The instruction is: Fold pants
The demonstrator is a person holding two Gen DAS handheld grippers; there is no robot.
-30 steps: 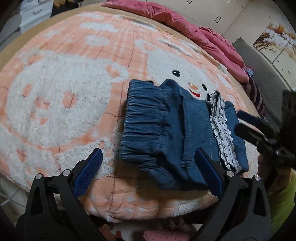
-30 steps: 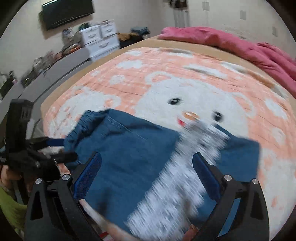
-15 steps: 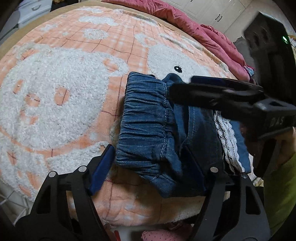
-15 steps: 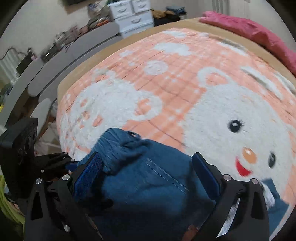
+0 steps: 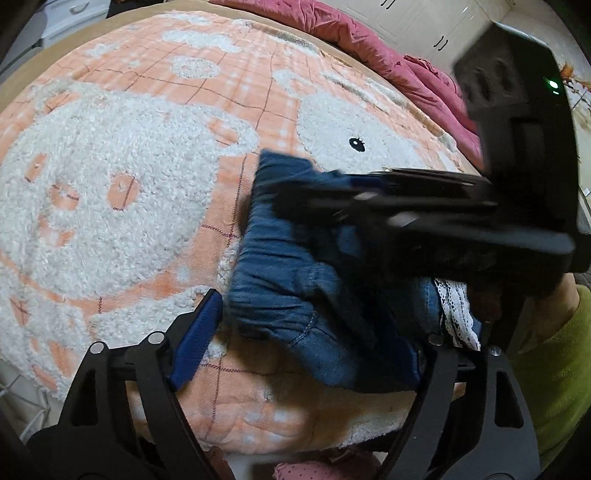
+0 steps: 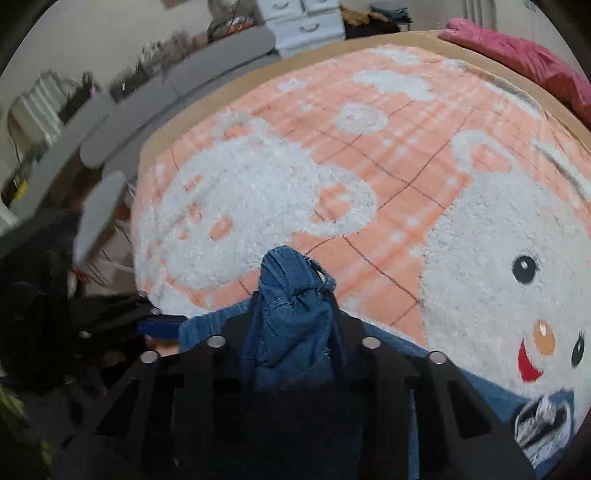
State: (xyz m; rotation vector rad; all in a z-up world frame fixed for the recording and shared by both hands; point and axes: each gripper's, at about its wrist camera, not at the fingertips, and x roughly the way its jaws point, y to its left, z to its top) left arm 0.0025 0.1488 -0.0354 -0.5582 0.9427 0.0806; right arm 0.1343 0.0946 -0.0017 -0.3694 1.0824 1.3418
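Observation:
Folded blue denim pants with a white lace trim lie near the front edge of an orange bunny blanket. My left gripper straddles their near waistband corner. Its jaws are opening and the left pad stands just off the cloth. My right gripper reaches in from the right over the pants. In the right wrist view its jaws are closing, and the right gripper pinches a bunched-up piece of the waistband. The left gripper shows blurred at the left.
A pink quilt lies along the far side of the bed. White drawers and a grey bench stand beyond the bed. A person's green sleeve is at the right. The bed's near edge drops off just below the pants.
My right gripper swung left across the pants to the far waistband corner and closed on it, bunching the cloth. My left gripper crept up to the near corner.

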